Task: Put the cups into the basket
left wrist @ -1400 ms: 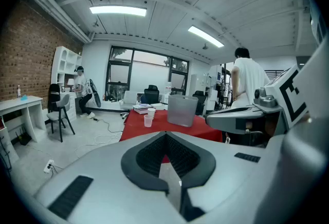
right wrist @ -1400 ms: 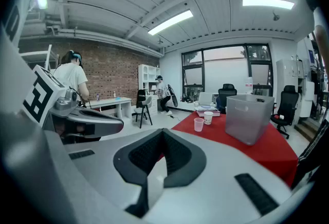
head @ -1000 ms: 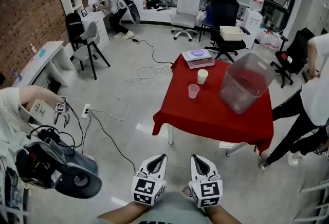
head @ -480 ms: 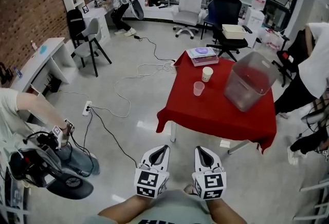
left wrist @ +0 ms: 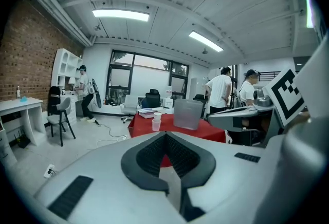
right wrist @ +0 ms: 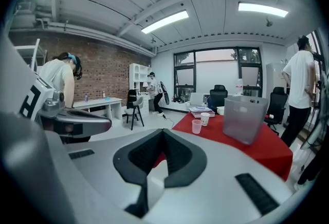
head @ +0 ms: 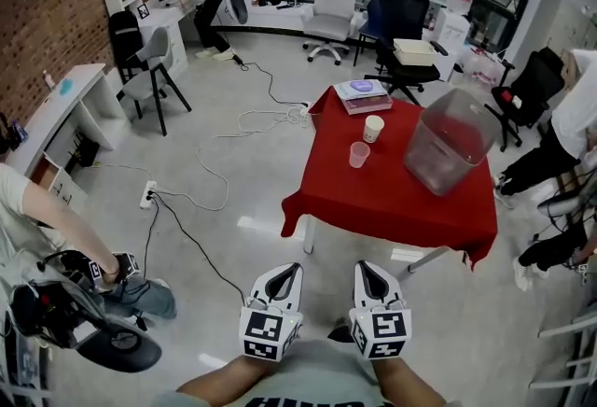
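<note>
Well short of the worktop point(head: 392, 204), the left tool point(head: 290, 271) and the right tool point(head: 365, 268) hang side by side low in the head view, each pointing towards the red-covered worktop across a stretch of bare floor. Both are closed with nothing in them: in the left gripper view the dark pads meet at their tips with only floor and red cloth beyond, and the right gripper view shows the same.

On the worktop stand the two cups (both upright). The clear cup point(head: 359, 154) sits near the far left side of the cloth, and the white cup point(head: 373, 128) is just beyond it, close but apart. Behind them, at the far corner, lies a small stack of books point(head: 362, 95). The basket point(head: 450, 140), a translucent grey bin, stands on the right half of the worktop, well clear of the cups, and holds no cup.

Cables point(head: 252, 125) trail over the floor to the left, and a person point(head: 37, 228) bends over other equipment at the left edge.
</note>
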Demonstrator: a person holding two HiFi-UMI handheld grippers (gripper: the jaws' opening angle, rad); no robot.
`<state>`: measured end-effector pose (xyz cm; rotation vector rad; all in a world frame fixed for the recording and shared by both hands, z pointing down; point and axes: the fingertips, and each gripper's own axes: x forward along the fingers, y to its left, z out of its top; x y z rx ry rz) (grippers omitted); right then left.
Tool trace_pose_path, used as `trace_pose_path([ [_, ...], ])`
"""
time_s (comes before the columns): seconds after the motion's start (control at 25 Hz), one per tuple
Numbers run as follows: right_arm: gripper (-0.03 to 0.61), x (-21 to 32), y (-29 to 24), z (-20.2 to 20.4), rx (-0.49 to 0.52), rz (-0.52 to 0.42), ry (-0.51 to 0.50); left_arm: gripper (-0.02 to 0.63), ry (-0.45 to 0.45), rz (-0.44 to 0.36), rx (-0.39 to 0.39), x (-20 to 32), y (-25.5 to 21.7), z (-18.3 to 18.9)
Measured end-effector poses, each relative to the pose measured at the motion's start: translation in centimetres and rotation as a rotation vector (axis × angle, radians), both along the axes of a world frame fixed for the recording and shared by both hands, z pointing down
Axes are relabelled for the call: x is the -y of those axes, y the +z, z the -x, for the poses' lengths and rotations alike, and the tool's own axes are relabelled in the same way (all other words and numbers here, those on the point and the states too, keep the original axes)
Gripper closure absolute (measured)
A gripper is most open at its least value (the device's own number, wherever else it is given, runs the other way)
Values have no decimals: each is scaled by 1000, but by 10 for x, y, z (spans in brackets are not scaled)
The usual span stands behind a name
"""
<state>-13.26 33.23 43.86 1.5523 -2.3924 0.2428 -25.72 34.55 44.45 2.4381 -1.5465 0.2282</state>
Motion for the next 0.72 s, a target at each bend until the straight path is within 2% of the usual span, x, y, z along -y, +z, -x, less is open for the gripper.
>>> trace_pose_path([
  [0.44,568,47,5,-2,-13,8,-36,609,-41,11,17,42,-1,-1],
  [0.72,568,107,2,-26,-17,2,-72,609,-65,5,40,100,-5,-28],
])
